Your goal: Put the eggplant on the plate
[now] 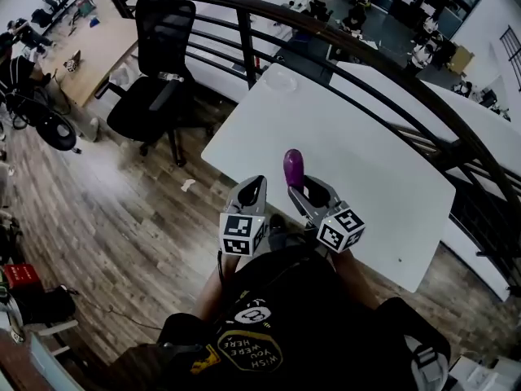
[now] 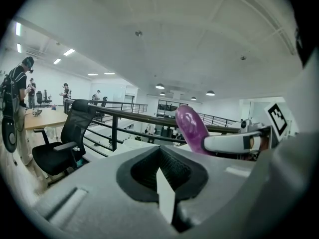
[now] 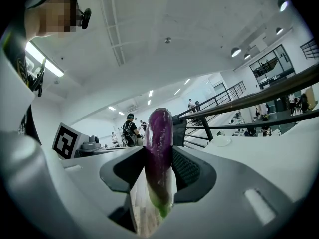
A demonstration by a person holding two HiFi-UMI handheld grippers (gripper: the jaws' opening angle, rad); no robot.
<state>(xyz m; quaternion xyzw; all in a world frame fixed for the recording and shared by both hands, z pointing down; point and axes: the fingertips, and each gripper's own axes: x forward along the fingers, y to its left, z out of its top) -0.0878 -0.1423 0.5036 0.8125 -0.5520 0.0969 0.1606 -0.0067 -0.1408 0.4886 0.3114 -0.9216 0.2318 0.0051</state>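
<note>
The right gripper [image 1: 305,187] clamps a smooth, glossy purple eggplant [image 1: 293,168] upright. The left gripper [image 1: 257,182] has its ribbed jaws closed, empty.

Counted: two grippers, the left gripper [image 1: 252,191] and right gripper [image 1: 314,192]; one eggplant [image 1: 293,168]; one plate [image 1: 281,78] at twelve o'clock; one table [image 1: 370,149]; one office chair [image 1: 159,76] at ten o'clock.

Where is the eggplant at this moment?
In the head view the eggplant is held upright by the right gripper, over the near edge of the white table, just right of the left gripper. The plate lies at the table's far corner.
</note>
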